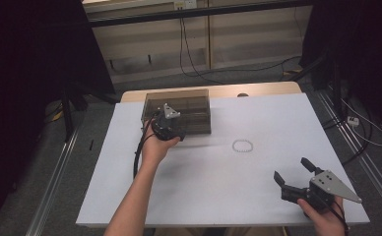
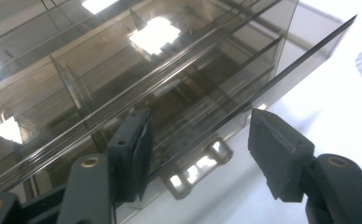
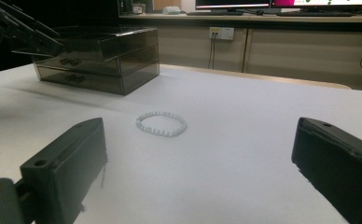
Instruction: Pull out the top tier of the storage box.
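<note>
The left gripper (image 1: 168, 129) hangs at the smoky drawer box (image 1: 178, 111) at the table's far left, fingers apart around the top drawer's handle (image 2: 198, 167). Closing off-centre could slip off. The right gripper (image 1: 293, 175) waits open, bracelet (image 1: 242, 145) untouched mid-table.

drawer boxes: 1, smoky clear plastic (image 1: 189, 110)
drawers in it: 3 stacked, far as I can see
bead bracelets: 1, white (image 1: 242, 145)
tables: 1 (image 1: 258, 196)
grippers: 2, left (image 1: 172, 132) and right (image 1: 291, 172)
</note>
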